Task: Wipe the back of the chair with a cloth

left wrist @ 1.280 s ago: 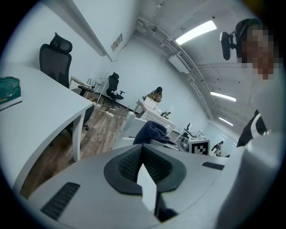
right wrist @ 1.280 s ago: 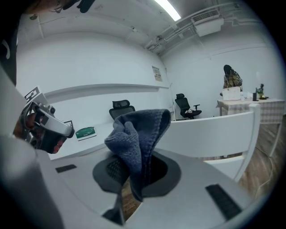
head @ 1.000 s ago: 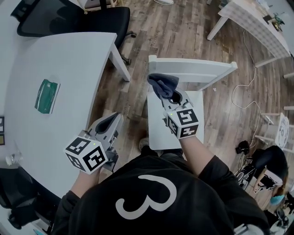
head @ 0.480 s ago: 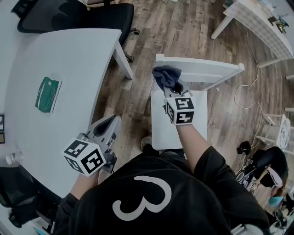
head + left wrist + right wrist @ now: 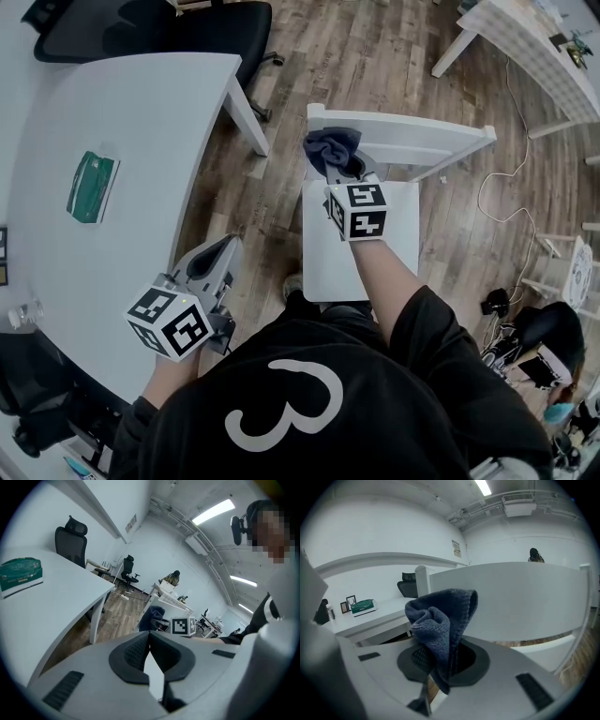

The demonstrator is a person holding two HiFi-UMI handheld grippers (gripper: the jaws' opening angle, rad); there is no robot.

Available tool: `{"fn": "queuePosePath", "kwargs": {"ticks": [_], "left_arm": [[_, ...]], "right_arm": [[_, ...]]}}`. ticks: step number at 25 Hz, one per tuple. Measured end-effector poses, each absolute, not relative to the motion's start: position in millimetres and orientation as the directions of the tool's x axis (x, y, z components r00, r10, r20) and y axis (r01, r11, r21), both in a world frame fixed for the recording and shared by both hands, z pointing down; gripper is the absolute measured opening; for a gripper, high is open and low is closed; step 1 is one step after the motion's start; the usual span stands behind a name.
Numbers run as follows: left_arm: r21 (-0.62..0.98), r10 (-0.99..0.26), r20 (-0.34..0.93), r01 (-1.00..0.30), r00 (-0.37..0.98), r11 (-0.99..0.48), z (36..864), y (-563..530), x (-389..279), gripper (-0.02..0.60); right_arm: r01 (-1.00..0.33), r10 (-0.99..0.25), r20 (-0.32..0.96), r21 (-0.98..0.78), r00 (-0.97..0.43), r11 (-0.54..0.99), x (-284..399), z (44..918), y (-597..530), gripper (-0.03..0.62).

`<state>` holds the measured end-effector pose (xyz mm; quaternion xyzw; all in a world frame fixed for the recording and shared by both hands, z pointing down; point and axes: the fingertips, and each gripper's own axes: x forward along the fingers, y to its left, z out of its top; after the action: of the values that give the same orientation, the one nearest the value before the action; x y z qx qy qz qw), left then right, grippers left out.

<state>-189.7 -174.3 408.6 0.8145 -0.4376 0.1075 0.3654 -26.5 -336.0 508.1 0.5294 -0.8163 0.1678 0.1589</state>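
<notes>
I am clamping the blue cloth (image 5: 330, 150) in the right gripper (image 5: 342, 174), holding it at the left end of the white chair back (image 5: 427, 141), slightly farther forward than a second ago. The left gripper (image 5: 221, 253), jaws together and empty, is hovering unchanged near the table (image 5: 122, 141).

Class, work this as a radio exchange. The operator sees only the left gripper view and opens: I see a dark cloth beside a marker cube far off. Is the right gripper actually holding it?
Observer: Yes. The right gripper view shows the right gripper with its tongs closed on the dark blue cloth, which bunches up above them.
Operator: Where on the chair is it?
Observer: In the head view it is at the left end of the white chair's back; I can't confirm contact.
Operator: And my left gripper?
Observer: The left gripper hangs by the white table's near edge, apart from the chair.
</notes>
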Motion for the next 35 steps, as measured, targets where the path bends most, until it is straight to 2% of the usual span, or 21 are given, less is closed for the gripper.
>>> {"fn": "queuePosePath", "kwargs": {"ticks": [12,35], "left_arm": [[0.493,-0.647,0.511,-0.810,0.565,-0.318,406.8,-162.8,-159.8,0.014],[0.506,-0.637,0.514,-0.803,0.574,-0.315,413.4,-159.7,-31.8,0.014]], "right_arm": [[-0.900,-0.790,0.439,-0.123,-0.428,0.419,-1.7,510.2,-333.8,0.052],[-0.928,-0.805,0.471,-0.086,-0.360,0.364,167.0,523.8,-333.4,0.052]]}}
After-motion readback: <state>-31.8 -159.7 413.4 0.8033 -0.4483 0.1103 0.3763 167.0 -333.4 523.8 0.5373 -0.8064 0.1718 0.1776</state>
